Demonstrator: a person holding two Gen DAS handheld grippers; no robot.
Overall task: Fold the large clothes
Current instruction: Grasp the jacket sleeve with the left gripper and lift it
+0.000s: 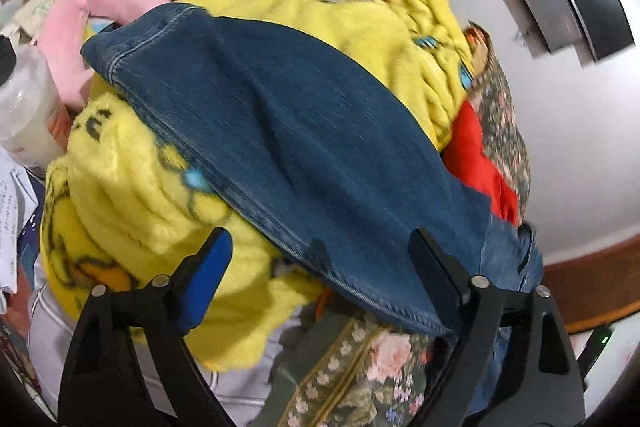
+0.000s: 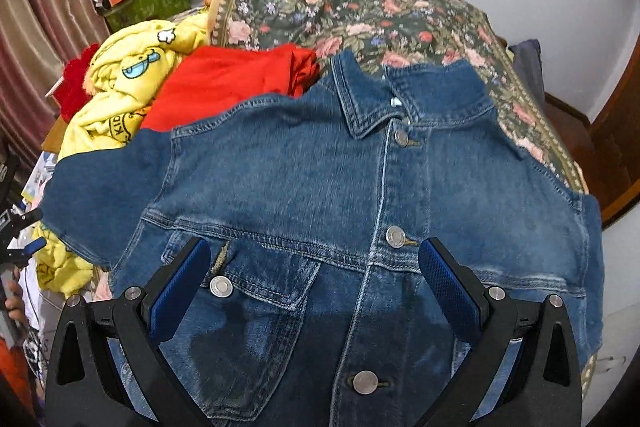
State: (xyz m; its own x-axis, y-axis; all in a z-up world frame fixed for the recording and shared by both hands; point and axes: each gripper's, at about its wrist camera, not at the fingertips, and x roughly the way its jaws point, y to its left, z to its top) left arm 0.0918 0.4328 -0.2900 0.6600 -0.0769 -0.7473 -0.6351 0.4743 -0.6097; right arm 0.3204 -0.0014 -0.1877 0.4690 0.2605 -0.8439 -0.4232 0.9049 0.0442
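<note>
- Denim jacket (image 2: 320, 187) filled most of the right wrist view, lying front-up and buttoned on a floral bedspread (image 2: 360, 3), collar toward the far wall
- right gripper (image 2: 314, 263) hovered over the chest area with its jaws spread wide, one blue pad (image 2: 180, 287) over the pocket flap, the other past the button placket. nothing pinched, it was holding nothing
- left gripper (image 1: 320, 251) was also wide open and empty, pointing down at the jacket's sleeve (image 1: 280, 147), which was draped off the side over a yellow fleece blanket (image 1: 132, 195). couldn't tell if the tips were brushing the cloth, that view was a bit blurry
- a red garment (image 2: 224, 79) sat bunched just beyond the shoulder, and a pink plush toy (image 1: 84, 23) past the sleeve end
- my read: early in the fold, sleeve hadn't been brought in yet
- to do it well I'd grab the sleeve hem edge only, not the fleece underneath, since those two were touching and easy to snag together
- right side could pin the chest flat while the sleeve swung across, so the body didn't slide
- denim's stiff, should hold a crease fine if the sleeve went over flat with no twist
</note>
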